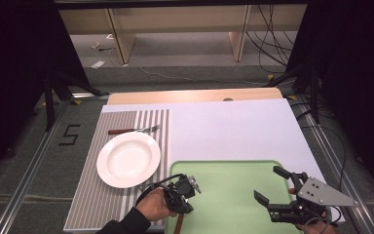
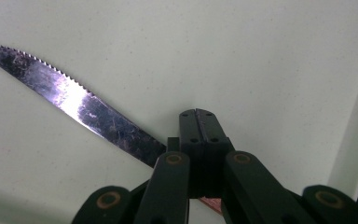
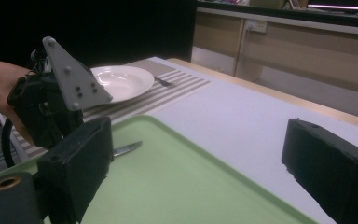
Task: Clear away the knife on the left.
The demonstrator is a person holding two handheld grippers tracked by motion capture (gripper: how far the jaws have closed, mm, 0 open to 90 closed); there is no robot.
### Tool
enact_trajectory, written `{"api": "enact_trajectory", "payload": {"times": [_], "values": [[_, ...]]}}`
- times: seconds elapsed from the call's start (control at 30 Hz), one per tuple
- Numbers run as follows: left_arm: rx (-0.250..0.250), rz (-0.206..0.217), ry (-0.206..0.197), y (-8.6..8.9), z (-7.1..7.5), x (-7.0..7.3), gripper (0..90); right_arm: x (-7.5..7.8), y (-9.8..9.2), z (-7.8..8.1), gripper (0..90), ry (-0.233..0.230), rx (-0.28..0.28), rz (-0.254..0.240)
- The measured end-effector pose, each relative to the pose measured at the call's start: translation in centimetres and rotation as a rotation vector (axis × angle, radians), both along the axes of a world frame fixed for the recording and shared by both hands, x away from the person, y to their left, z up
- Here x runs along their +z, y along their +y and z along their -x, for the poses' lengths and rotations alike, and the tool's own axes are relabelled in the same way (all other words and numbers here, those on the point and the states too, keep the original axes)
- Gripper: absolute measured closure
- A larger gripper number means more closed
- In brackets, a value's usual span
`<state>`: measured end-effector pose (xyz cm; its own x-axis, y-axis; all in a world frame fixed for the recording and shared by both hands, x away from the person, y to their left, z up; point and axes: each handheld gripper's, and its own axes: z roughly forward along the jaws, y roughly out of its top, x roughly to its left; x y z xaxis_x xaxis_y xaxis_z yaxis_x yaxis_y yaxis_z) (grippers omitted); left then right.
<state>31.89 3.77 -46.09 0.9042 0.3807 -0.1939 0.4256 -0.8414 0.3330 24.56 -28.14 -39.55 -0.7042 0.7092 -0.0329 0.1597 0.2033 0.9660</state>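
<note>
A knife with a serrated steel blade [image 2: 84,107] and a brown handle [image 1: 179,224] lies low over the green tray [image 1: 233,195]. My left gripper [image 1: 180,202] is shut on the knife where blade meets handle, its jaws pressed together [image 2: 198,116]. In the right gripper view the knife's tip [image 3: 127,148] pokes out past the left gripper [image 3: 51,107] over the tray [image 3: 177,186]. My right gripper [image 1: 268,184] hovers over the tray's right side, wide open [image 3: 205,154], with nothing between its jaws.
A white plate [image 1: 128,159] sits on a striped placemat [image 1: 107,195] left of the tray, with a fork [image 1: 134,130] just behind it. A white mat [image 1: 233,126] covers the table beyond the tray. The tray's raised rim [image 2: 354,140] runs close to the left gripper.
</note>
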Motion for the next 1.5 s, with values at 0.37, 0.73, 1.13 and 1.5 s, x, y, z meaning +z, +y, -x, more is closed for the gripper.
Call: {"api": "enact_trajectory", "payload": {"times": [0.37,0.73,1.13,1.5], "values": [[0.013,-0.010,0.000,0.8,-0.1,0.1,89.8,0.0,0.0,0.0,10.0,-0.003,-0.001,-0.002],[0.027,-0.016,-0.002,1.6,0.0,0.0,89.8,0.0,0.0,0.0,10.0,-0.003,-0.001,-0.003],[0.051,-0.021,0.003,2.2,-0.2,0.0,89.8,0.0,0.0,0.0,10.0,-0.001,0.001,0.000],[0.059,-0.019,-0.006,2.6,-0.2,0.1,88.6,0.0,0.0,0.0,10.0,-0.003,0.000,-0.002]]}}
